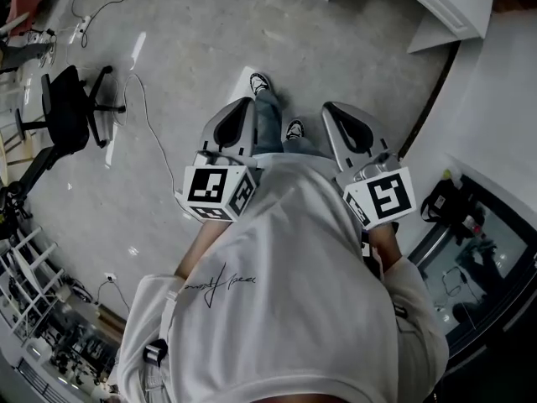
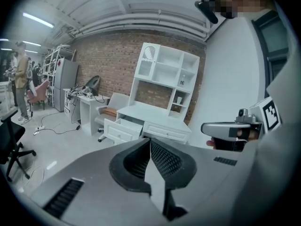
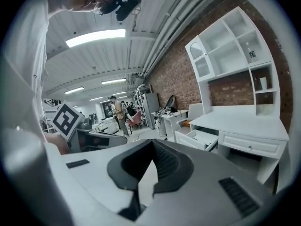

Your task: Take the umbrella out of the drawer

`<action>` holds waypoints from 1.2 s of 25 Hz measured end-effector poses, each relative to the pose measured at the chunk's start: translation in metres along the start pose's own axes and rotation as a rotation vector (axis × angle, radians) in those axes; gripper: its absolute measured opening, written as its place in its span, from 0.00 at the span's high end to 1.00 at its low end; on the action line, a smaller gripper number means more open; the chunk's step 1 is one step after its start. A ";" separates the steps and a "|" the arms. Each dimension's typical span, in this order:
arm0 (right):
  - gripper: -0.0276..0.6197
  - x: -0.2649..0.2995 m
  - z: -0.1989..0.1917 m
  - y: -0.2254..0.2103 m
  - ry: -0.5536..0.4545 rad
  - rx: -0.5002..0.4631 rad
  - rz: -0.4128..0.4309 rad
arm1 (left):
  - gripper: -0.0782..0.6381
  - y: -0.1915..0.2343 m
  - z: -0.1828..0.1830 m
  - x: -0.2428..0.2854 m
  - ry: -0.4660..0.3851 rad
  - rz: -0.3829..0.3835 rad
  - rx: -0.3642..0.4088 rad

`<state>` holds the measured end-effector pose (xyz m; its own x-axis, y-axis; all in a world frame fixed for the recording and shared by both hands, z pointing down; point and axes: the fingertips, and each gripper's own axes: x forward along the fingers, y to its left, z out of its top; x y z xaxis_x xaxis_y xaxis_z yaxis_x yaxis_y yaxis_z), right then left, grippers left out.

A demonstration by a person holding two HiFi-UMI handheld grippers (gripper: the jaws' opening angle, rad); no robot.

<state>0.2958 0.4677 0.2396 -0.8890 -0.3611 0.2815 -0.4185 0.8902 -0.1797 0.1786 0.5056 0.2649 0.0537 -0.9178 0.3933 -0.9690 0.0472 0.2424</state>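
While the fingers [image 2: 165, 160] of both grippers lay pressed together on nothing, the drawer [image 2: 123, 126] of the white desk [image 2: 155, 132] stood pulled out well ahead of them.

The left gripper [image 2: 150, 141] had its tips meeting with nothing between them, and the right gripper [image 3: 151, 143] was closed and empty in the same way. The two were held side by side, both aimed toward the desk and well apart from it. The open drawer sat under the left part of the tabletop [image 2: 151, 114], just beside a closed one. The umbrella could not be made out; the drawer's inside was too small to read. A white hutch [image 2: 165, 72] rose from the tabletop against a brick wall [image 2: 106, 60]. Far left of the desk a person [image 2: 21, 79] stood, and a black office chair [image 2: 10, 140] sat on the floor [image 2: 61, 147], well away from the desk.
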 end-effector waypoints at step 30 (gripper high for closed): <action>0.92 0.215 0.077 -0.026 0.076 -0.116 0.080 | 0.87 0.163 0.117 0.107 -0.074 -0.024 -0.044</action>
<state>0.1008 0.3456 0.2318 -0.9001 -0.2694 0.3424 -0.3188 0.9429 -0.0961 -0.0022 0.3694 0.2428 0.0568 -0.9456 0.3204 -0.9562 0.0408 0.2899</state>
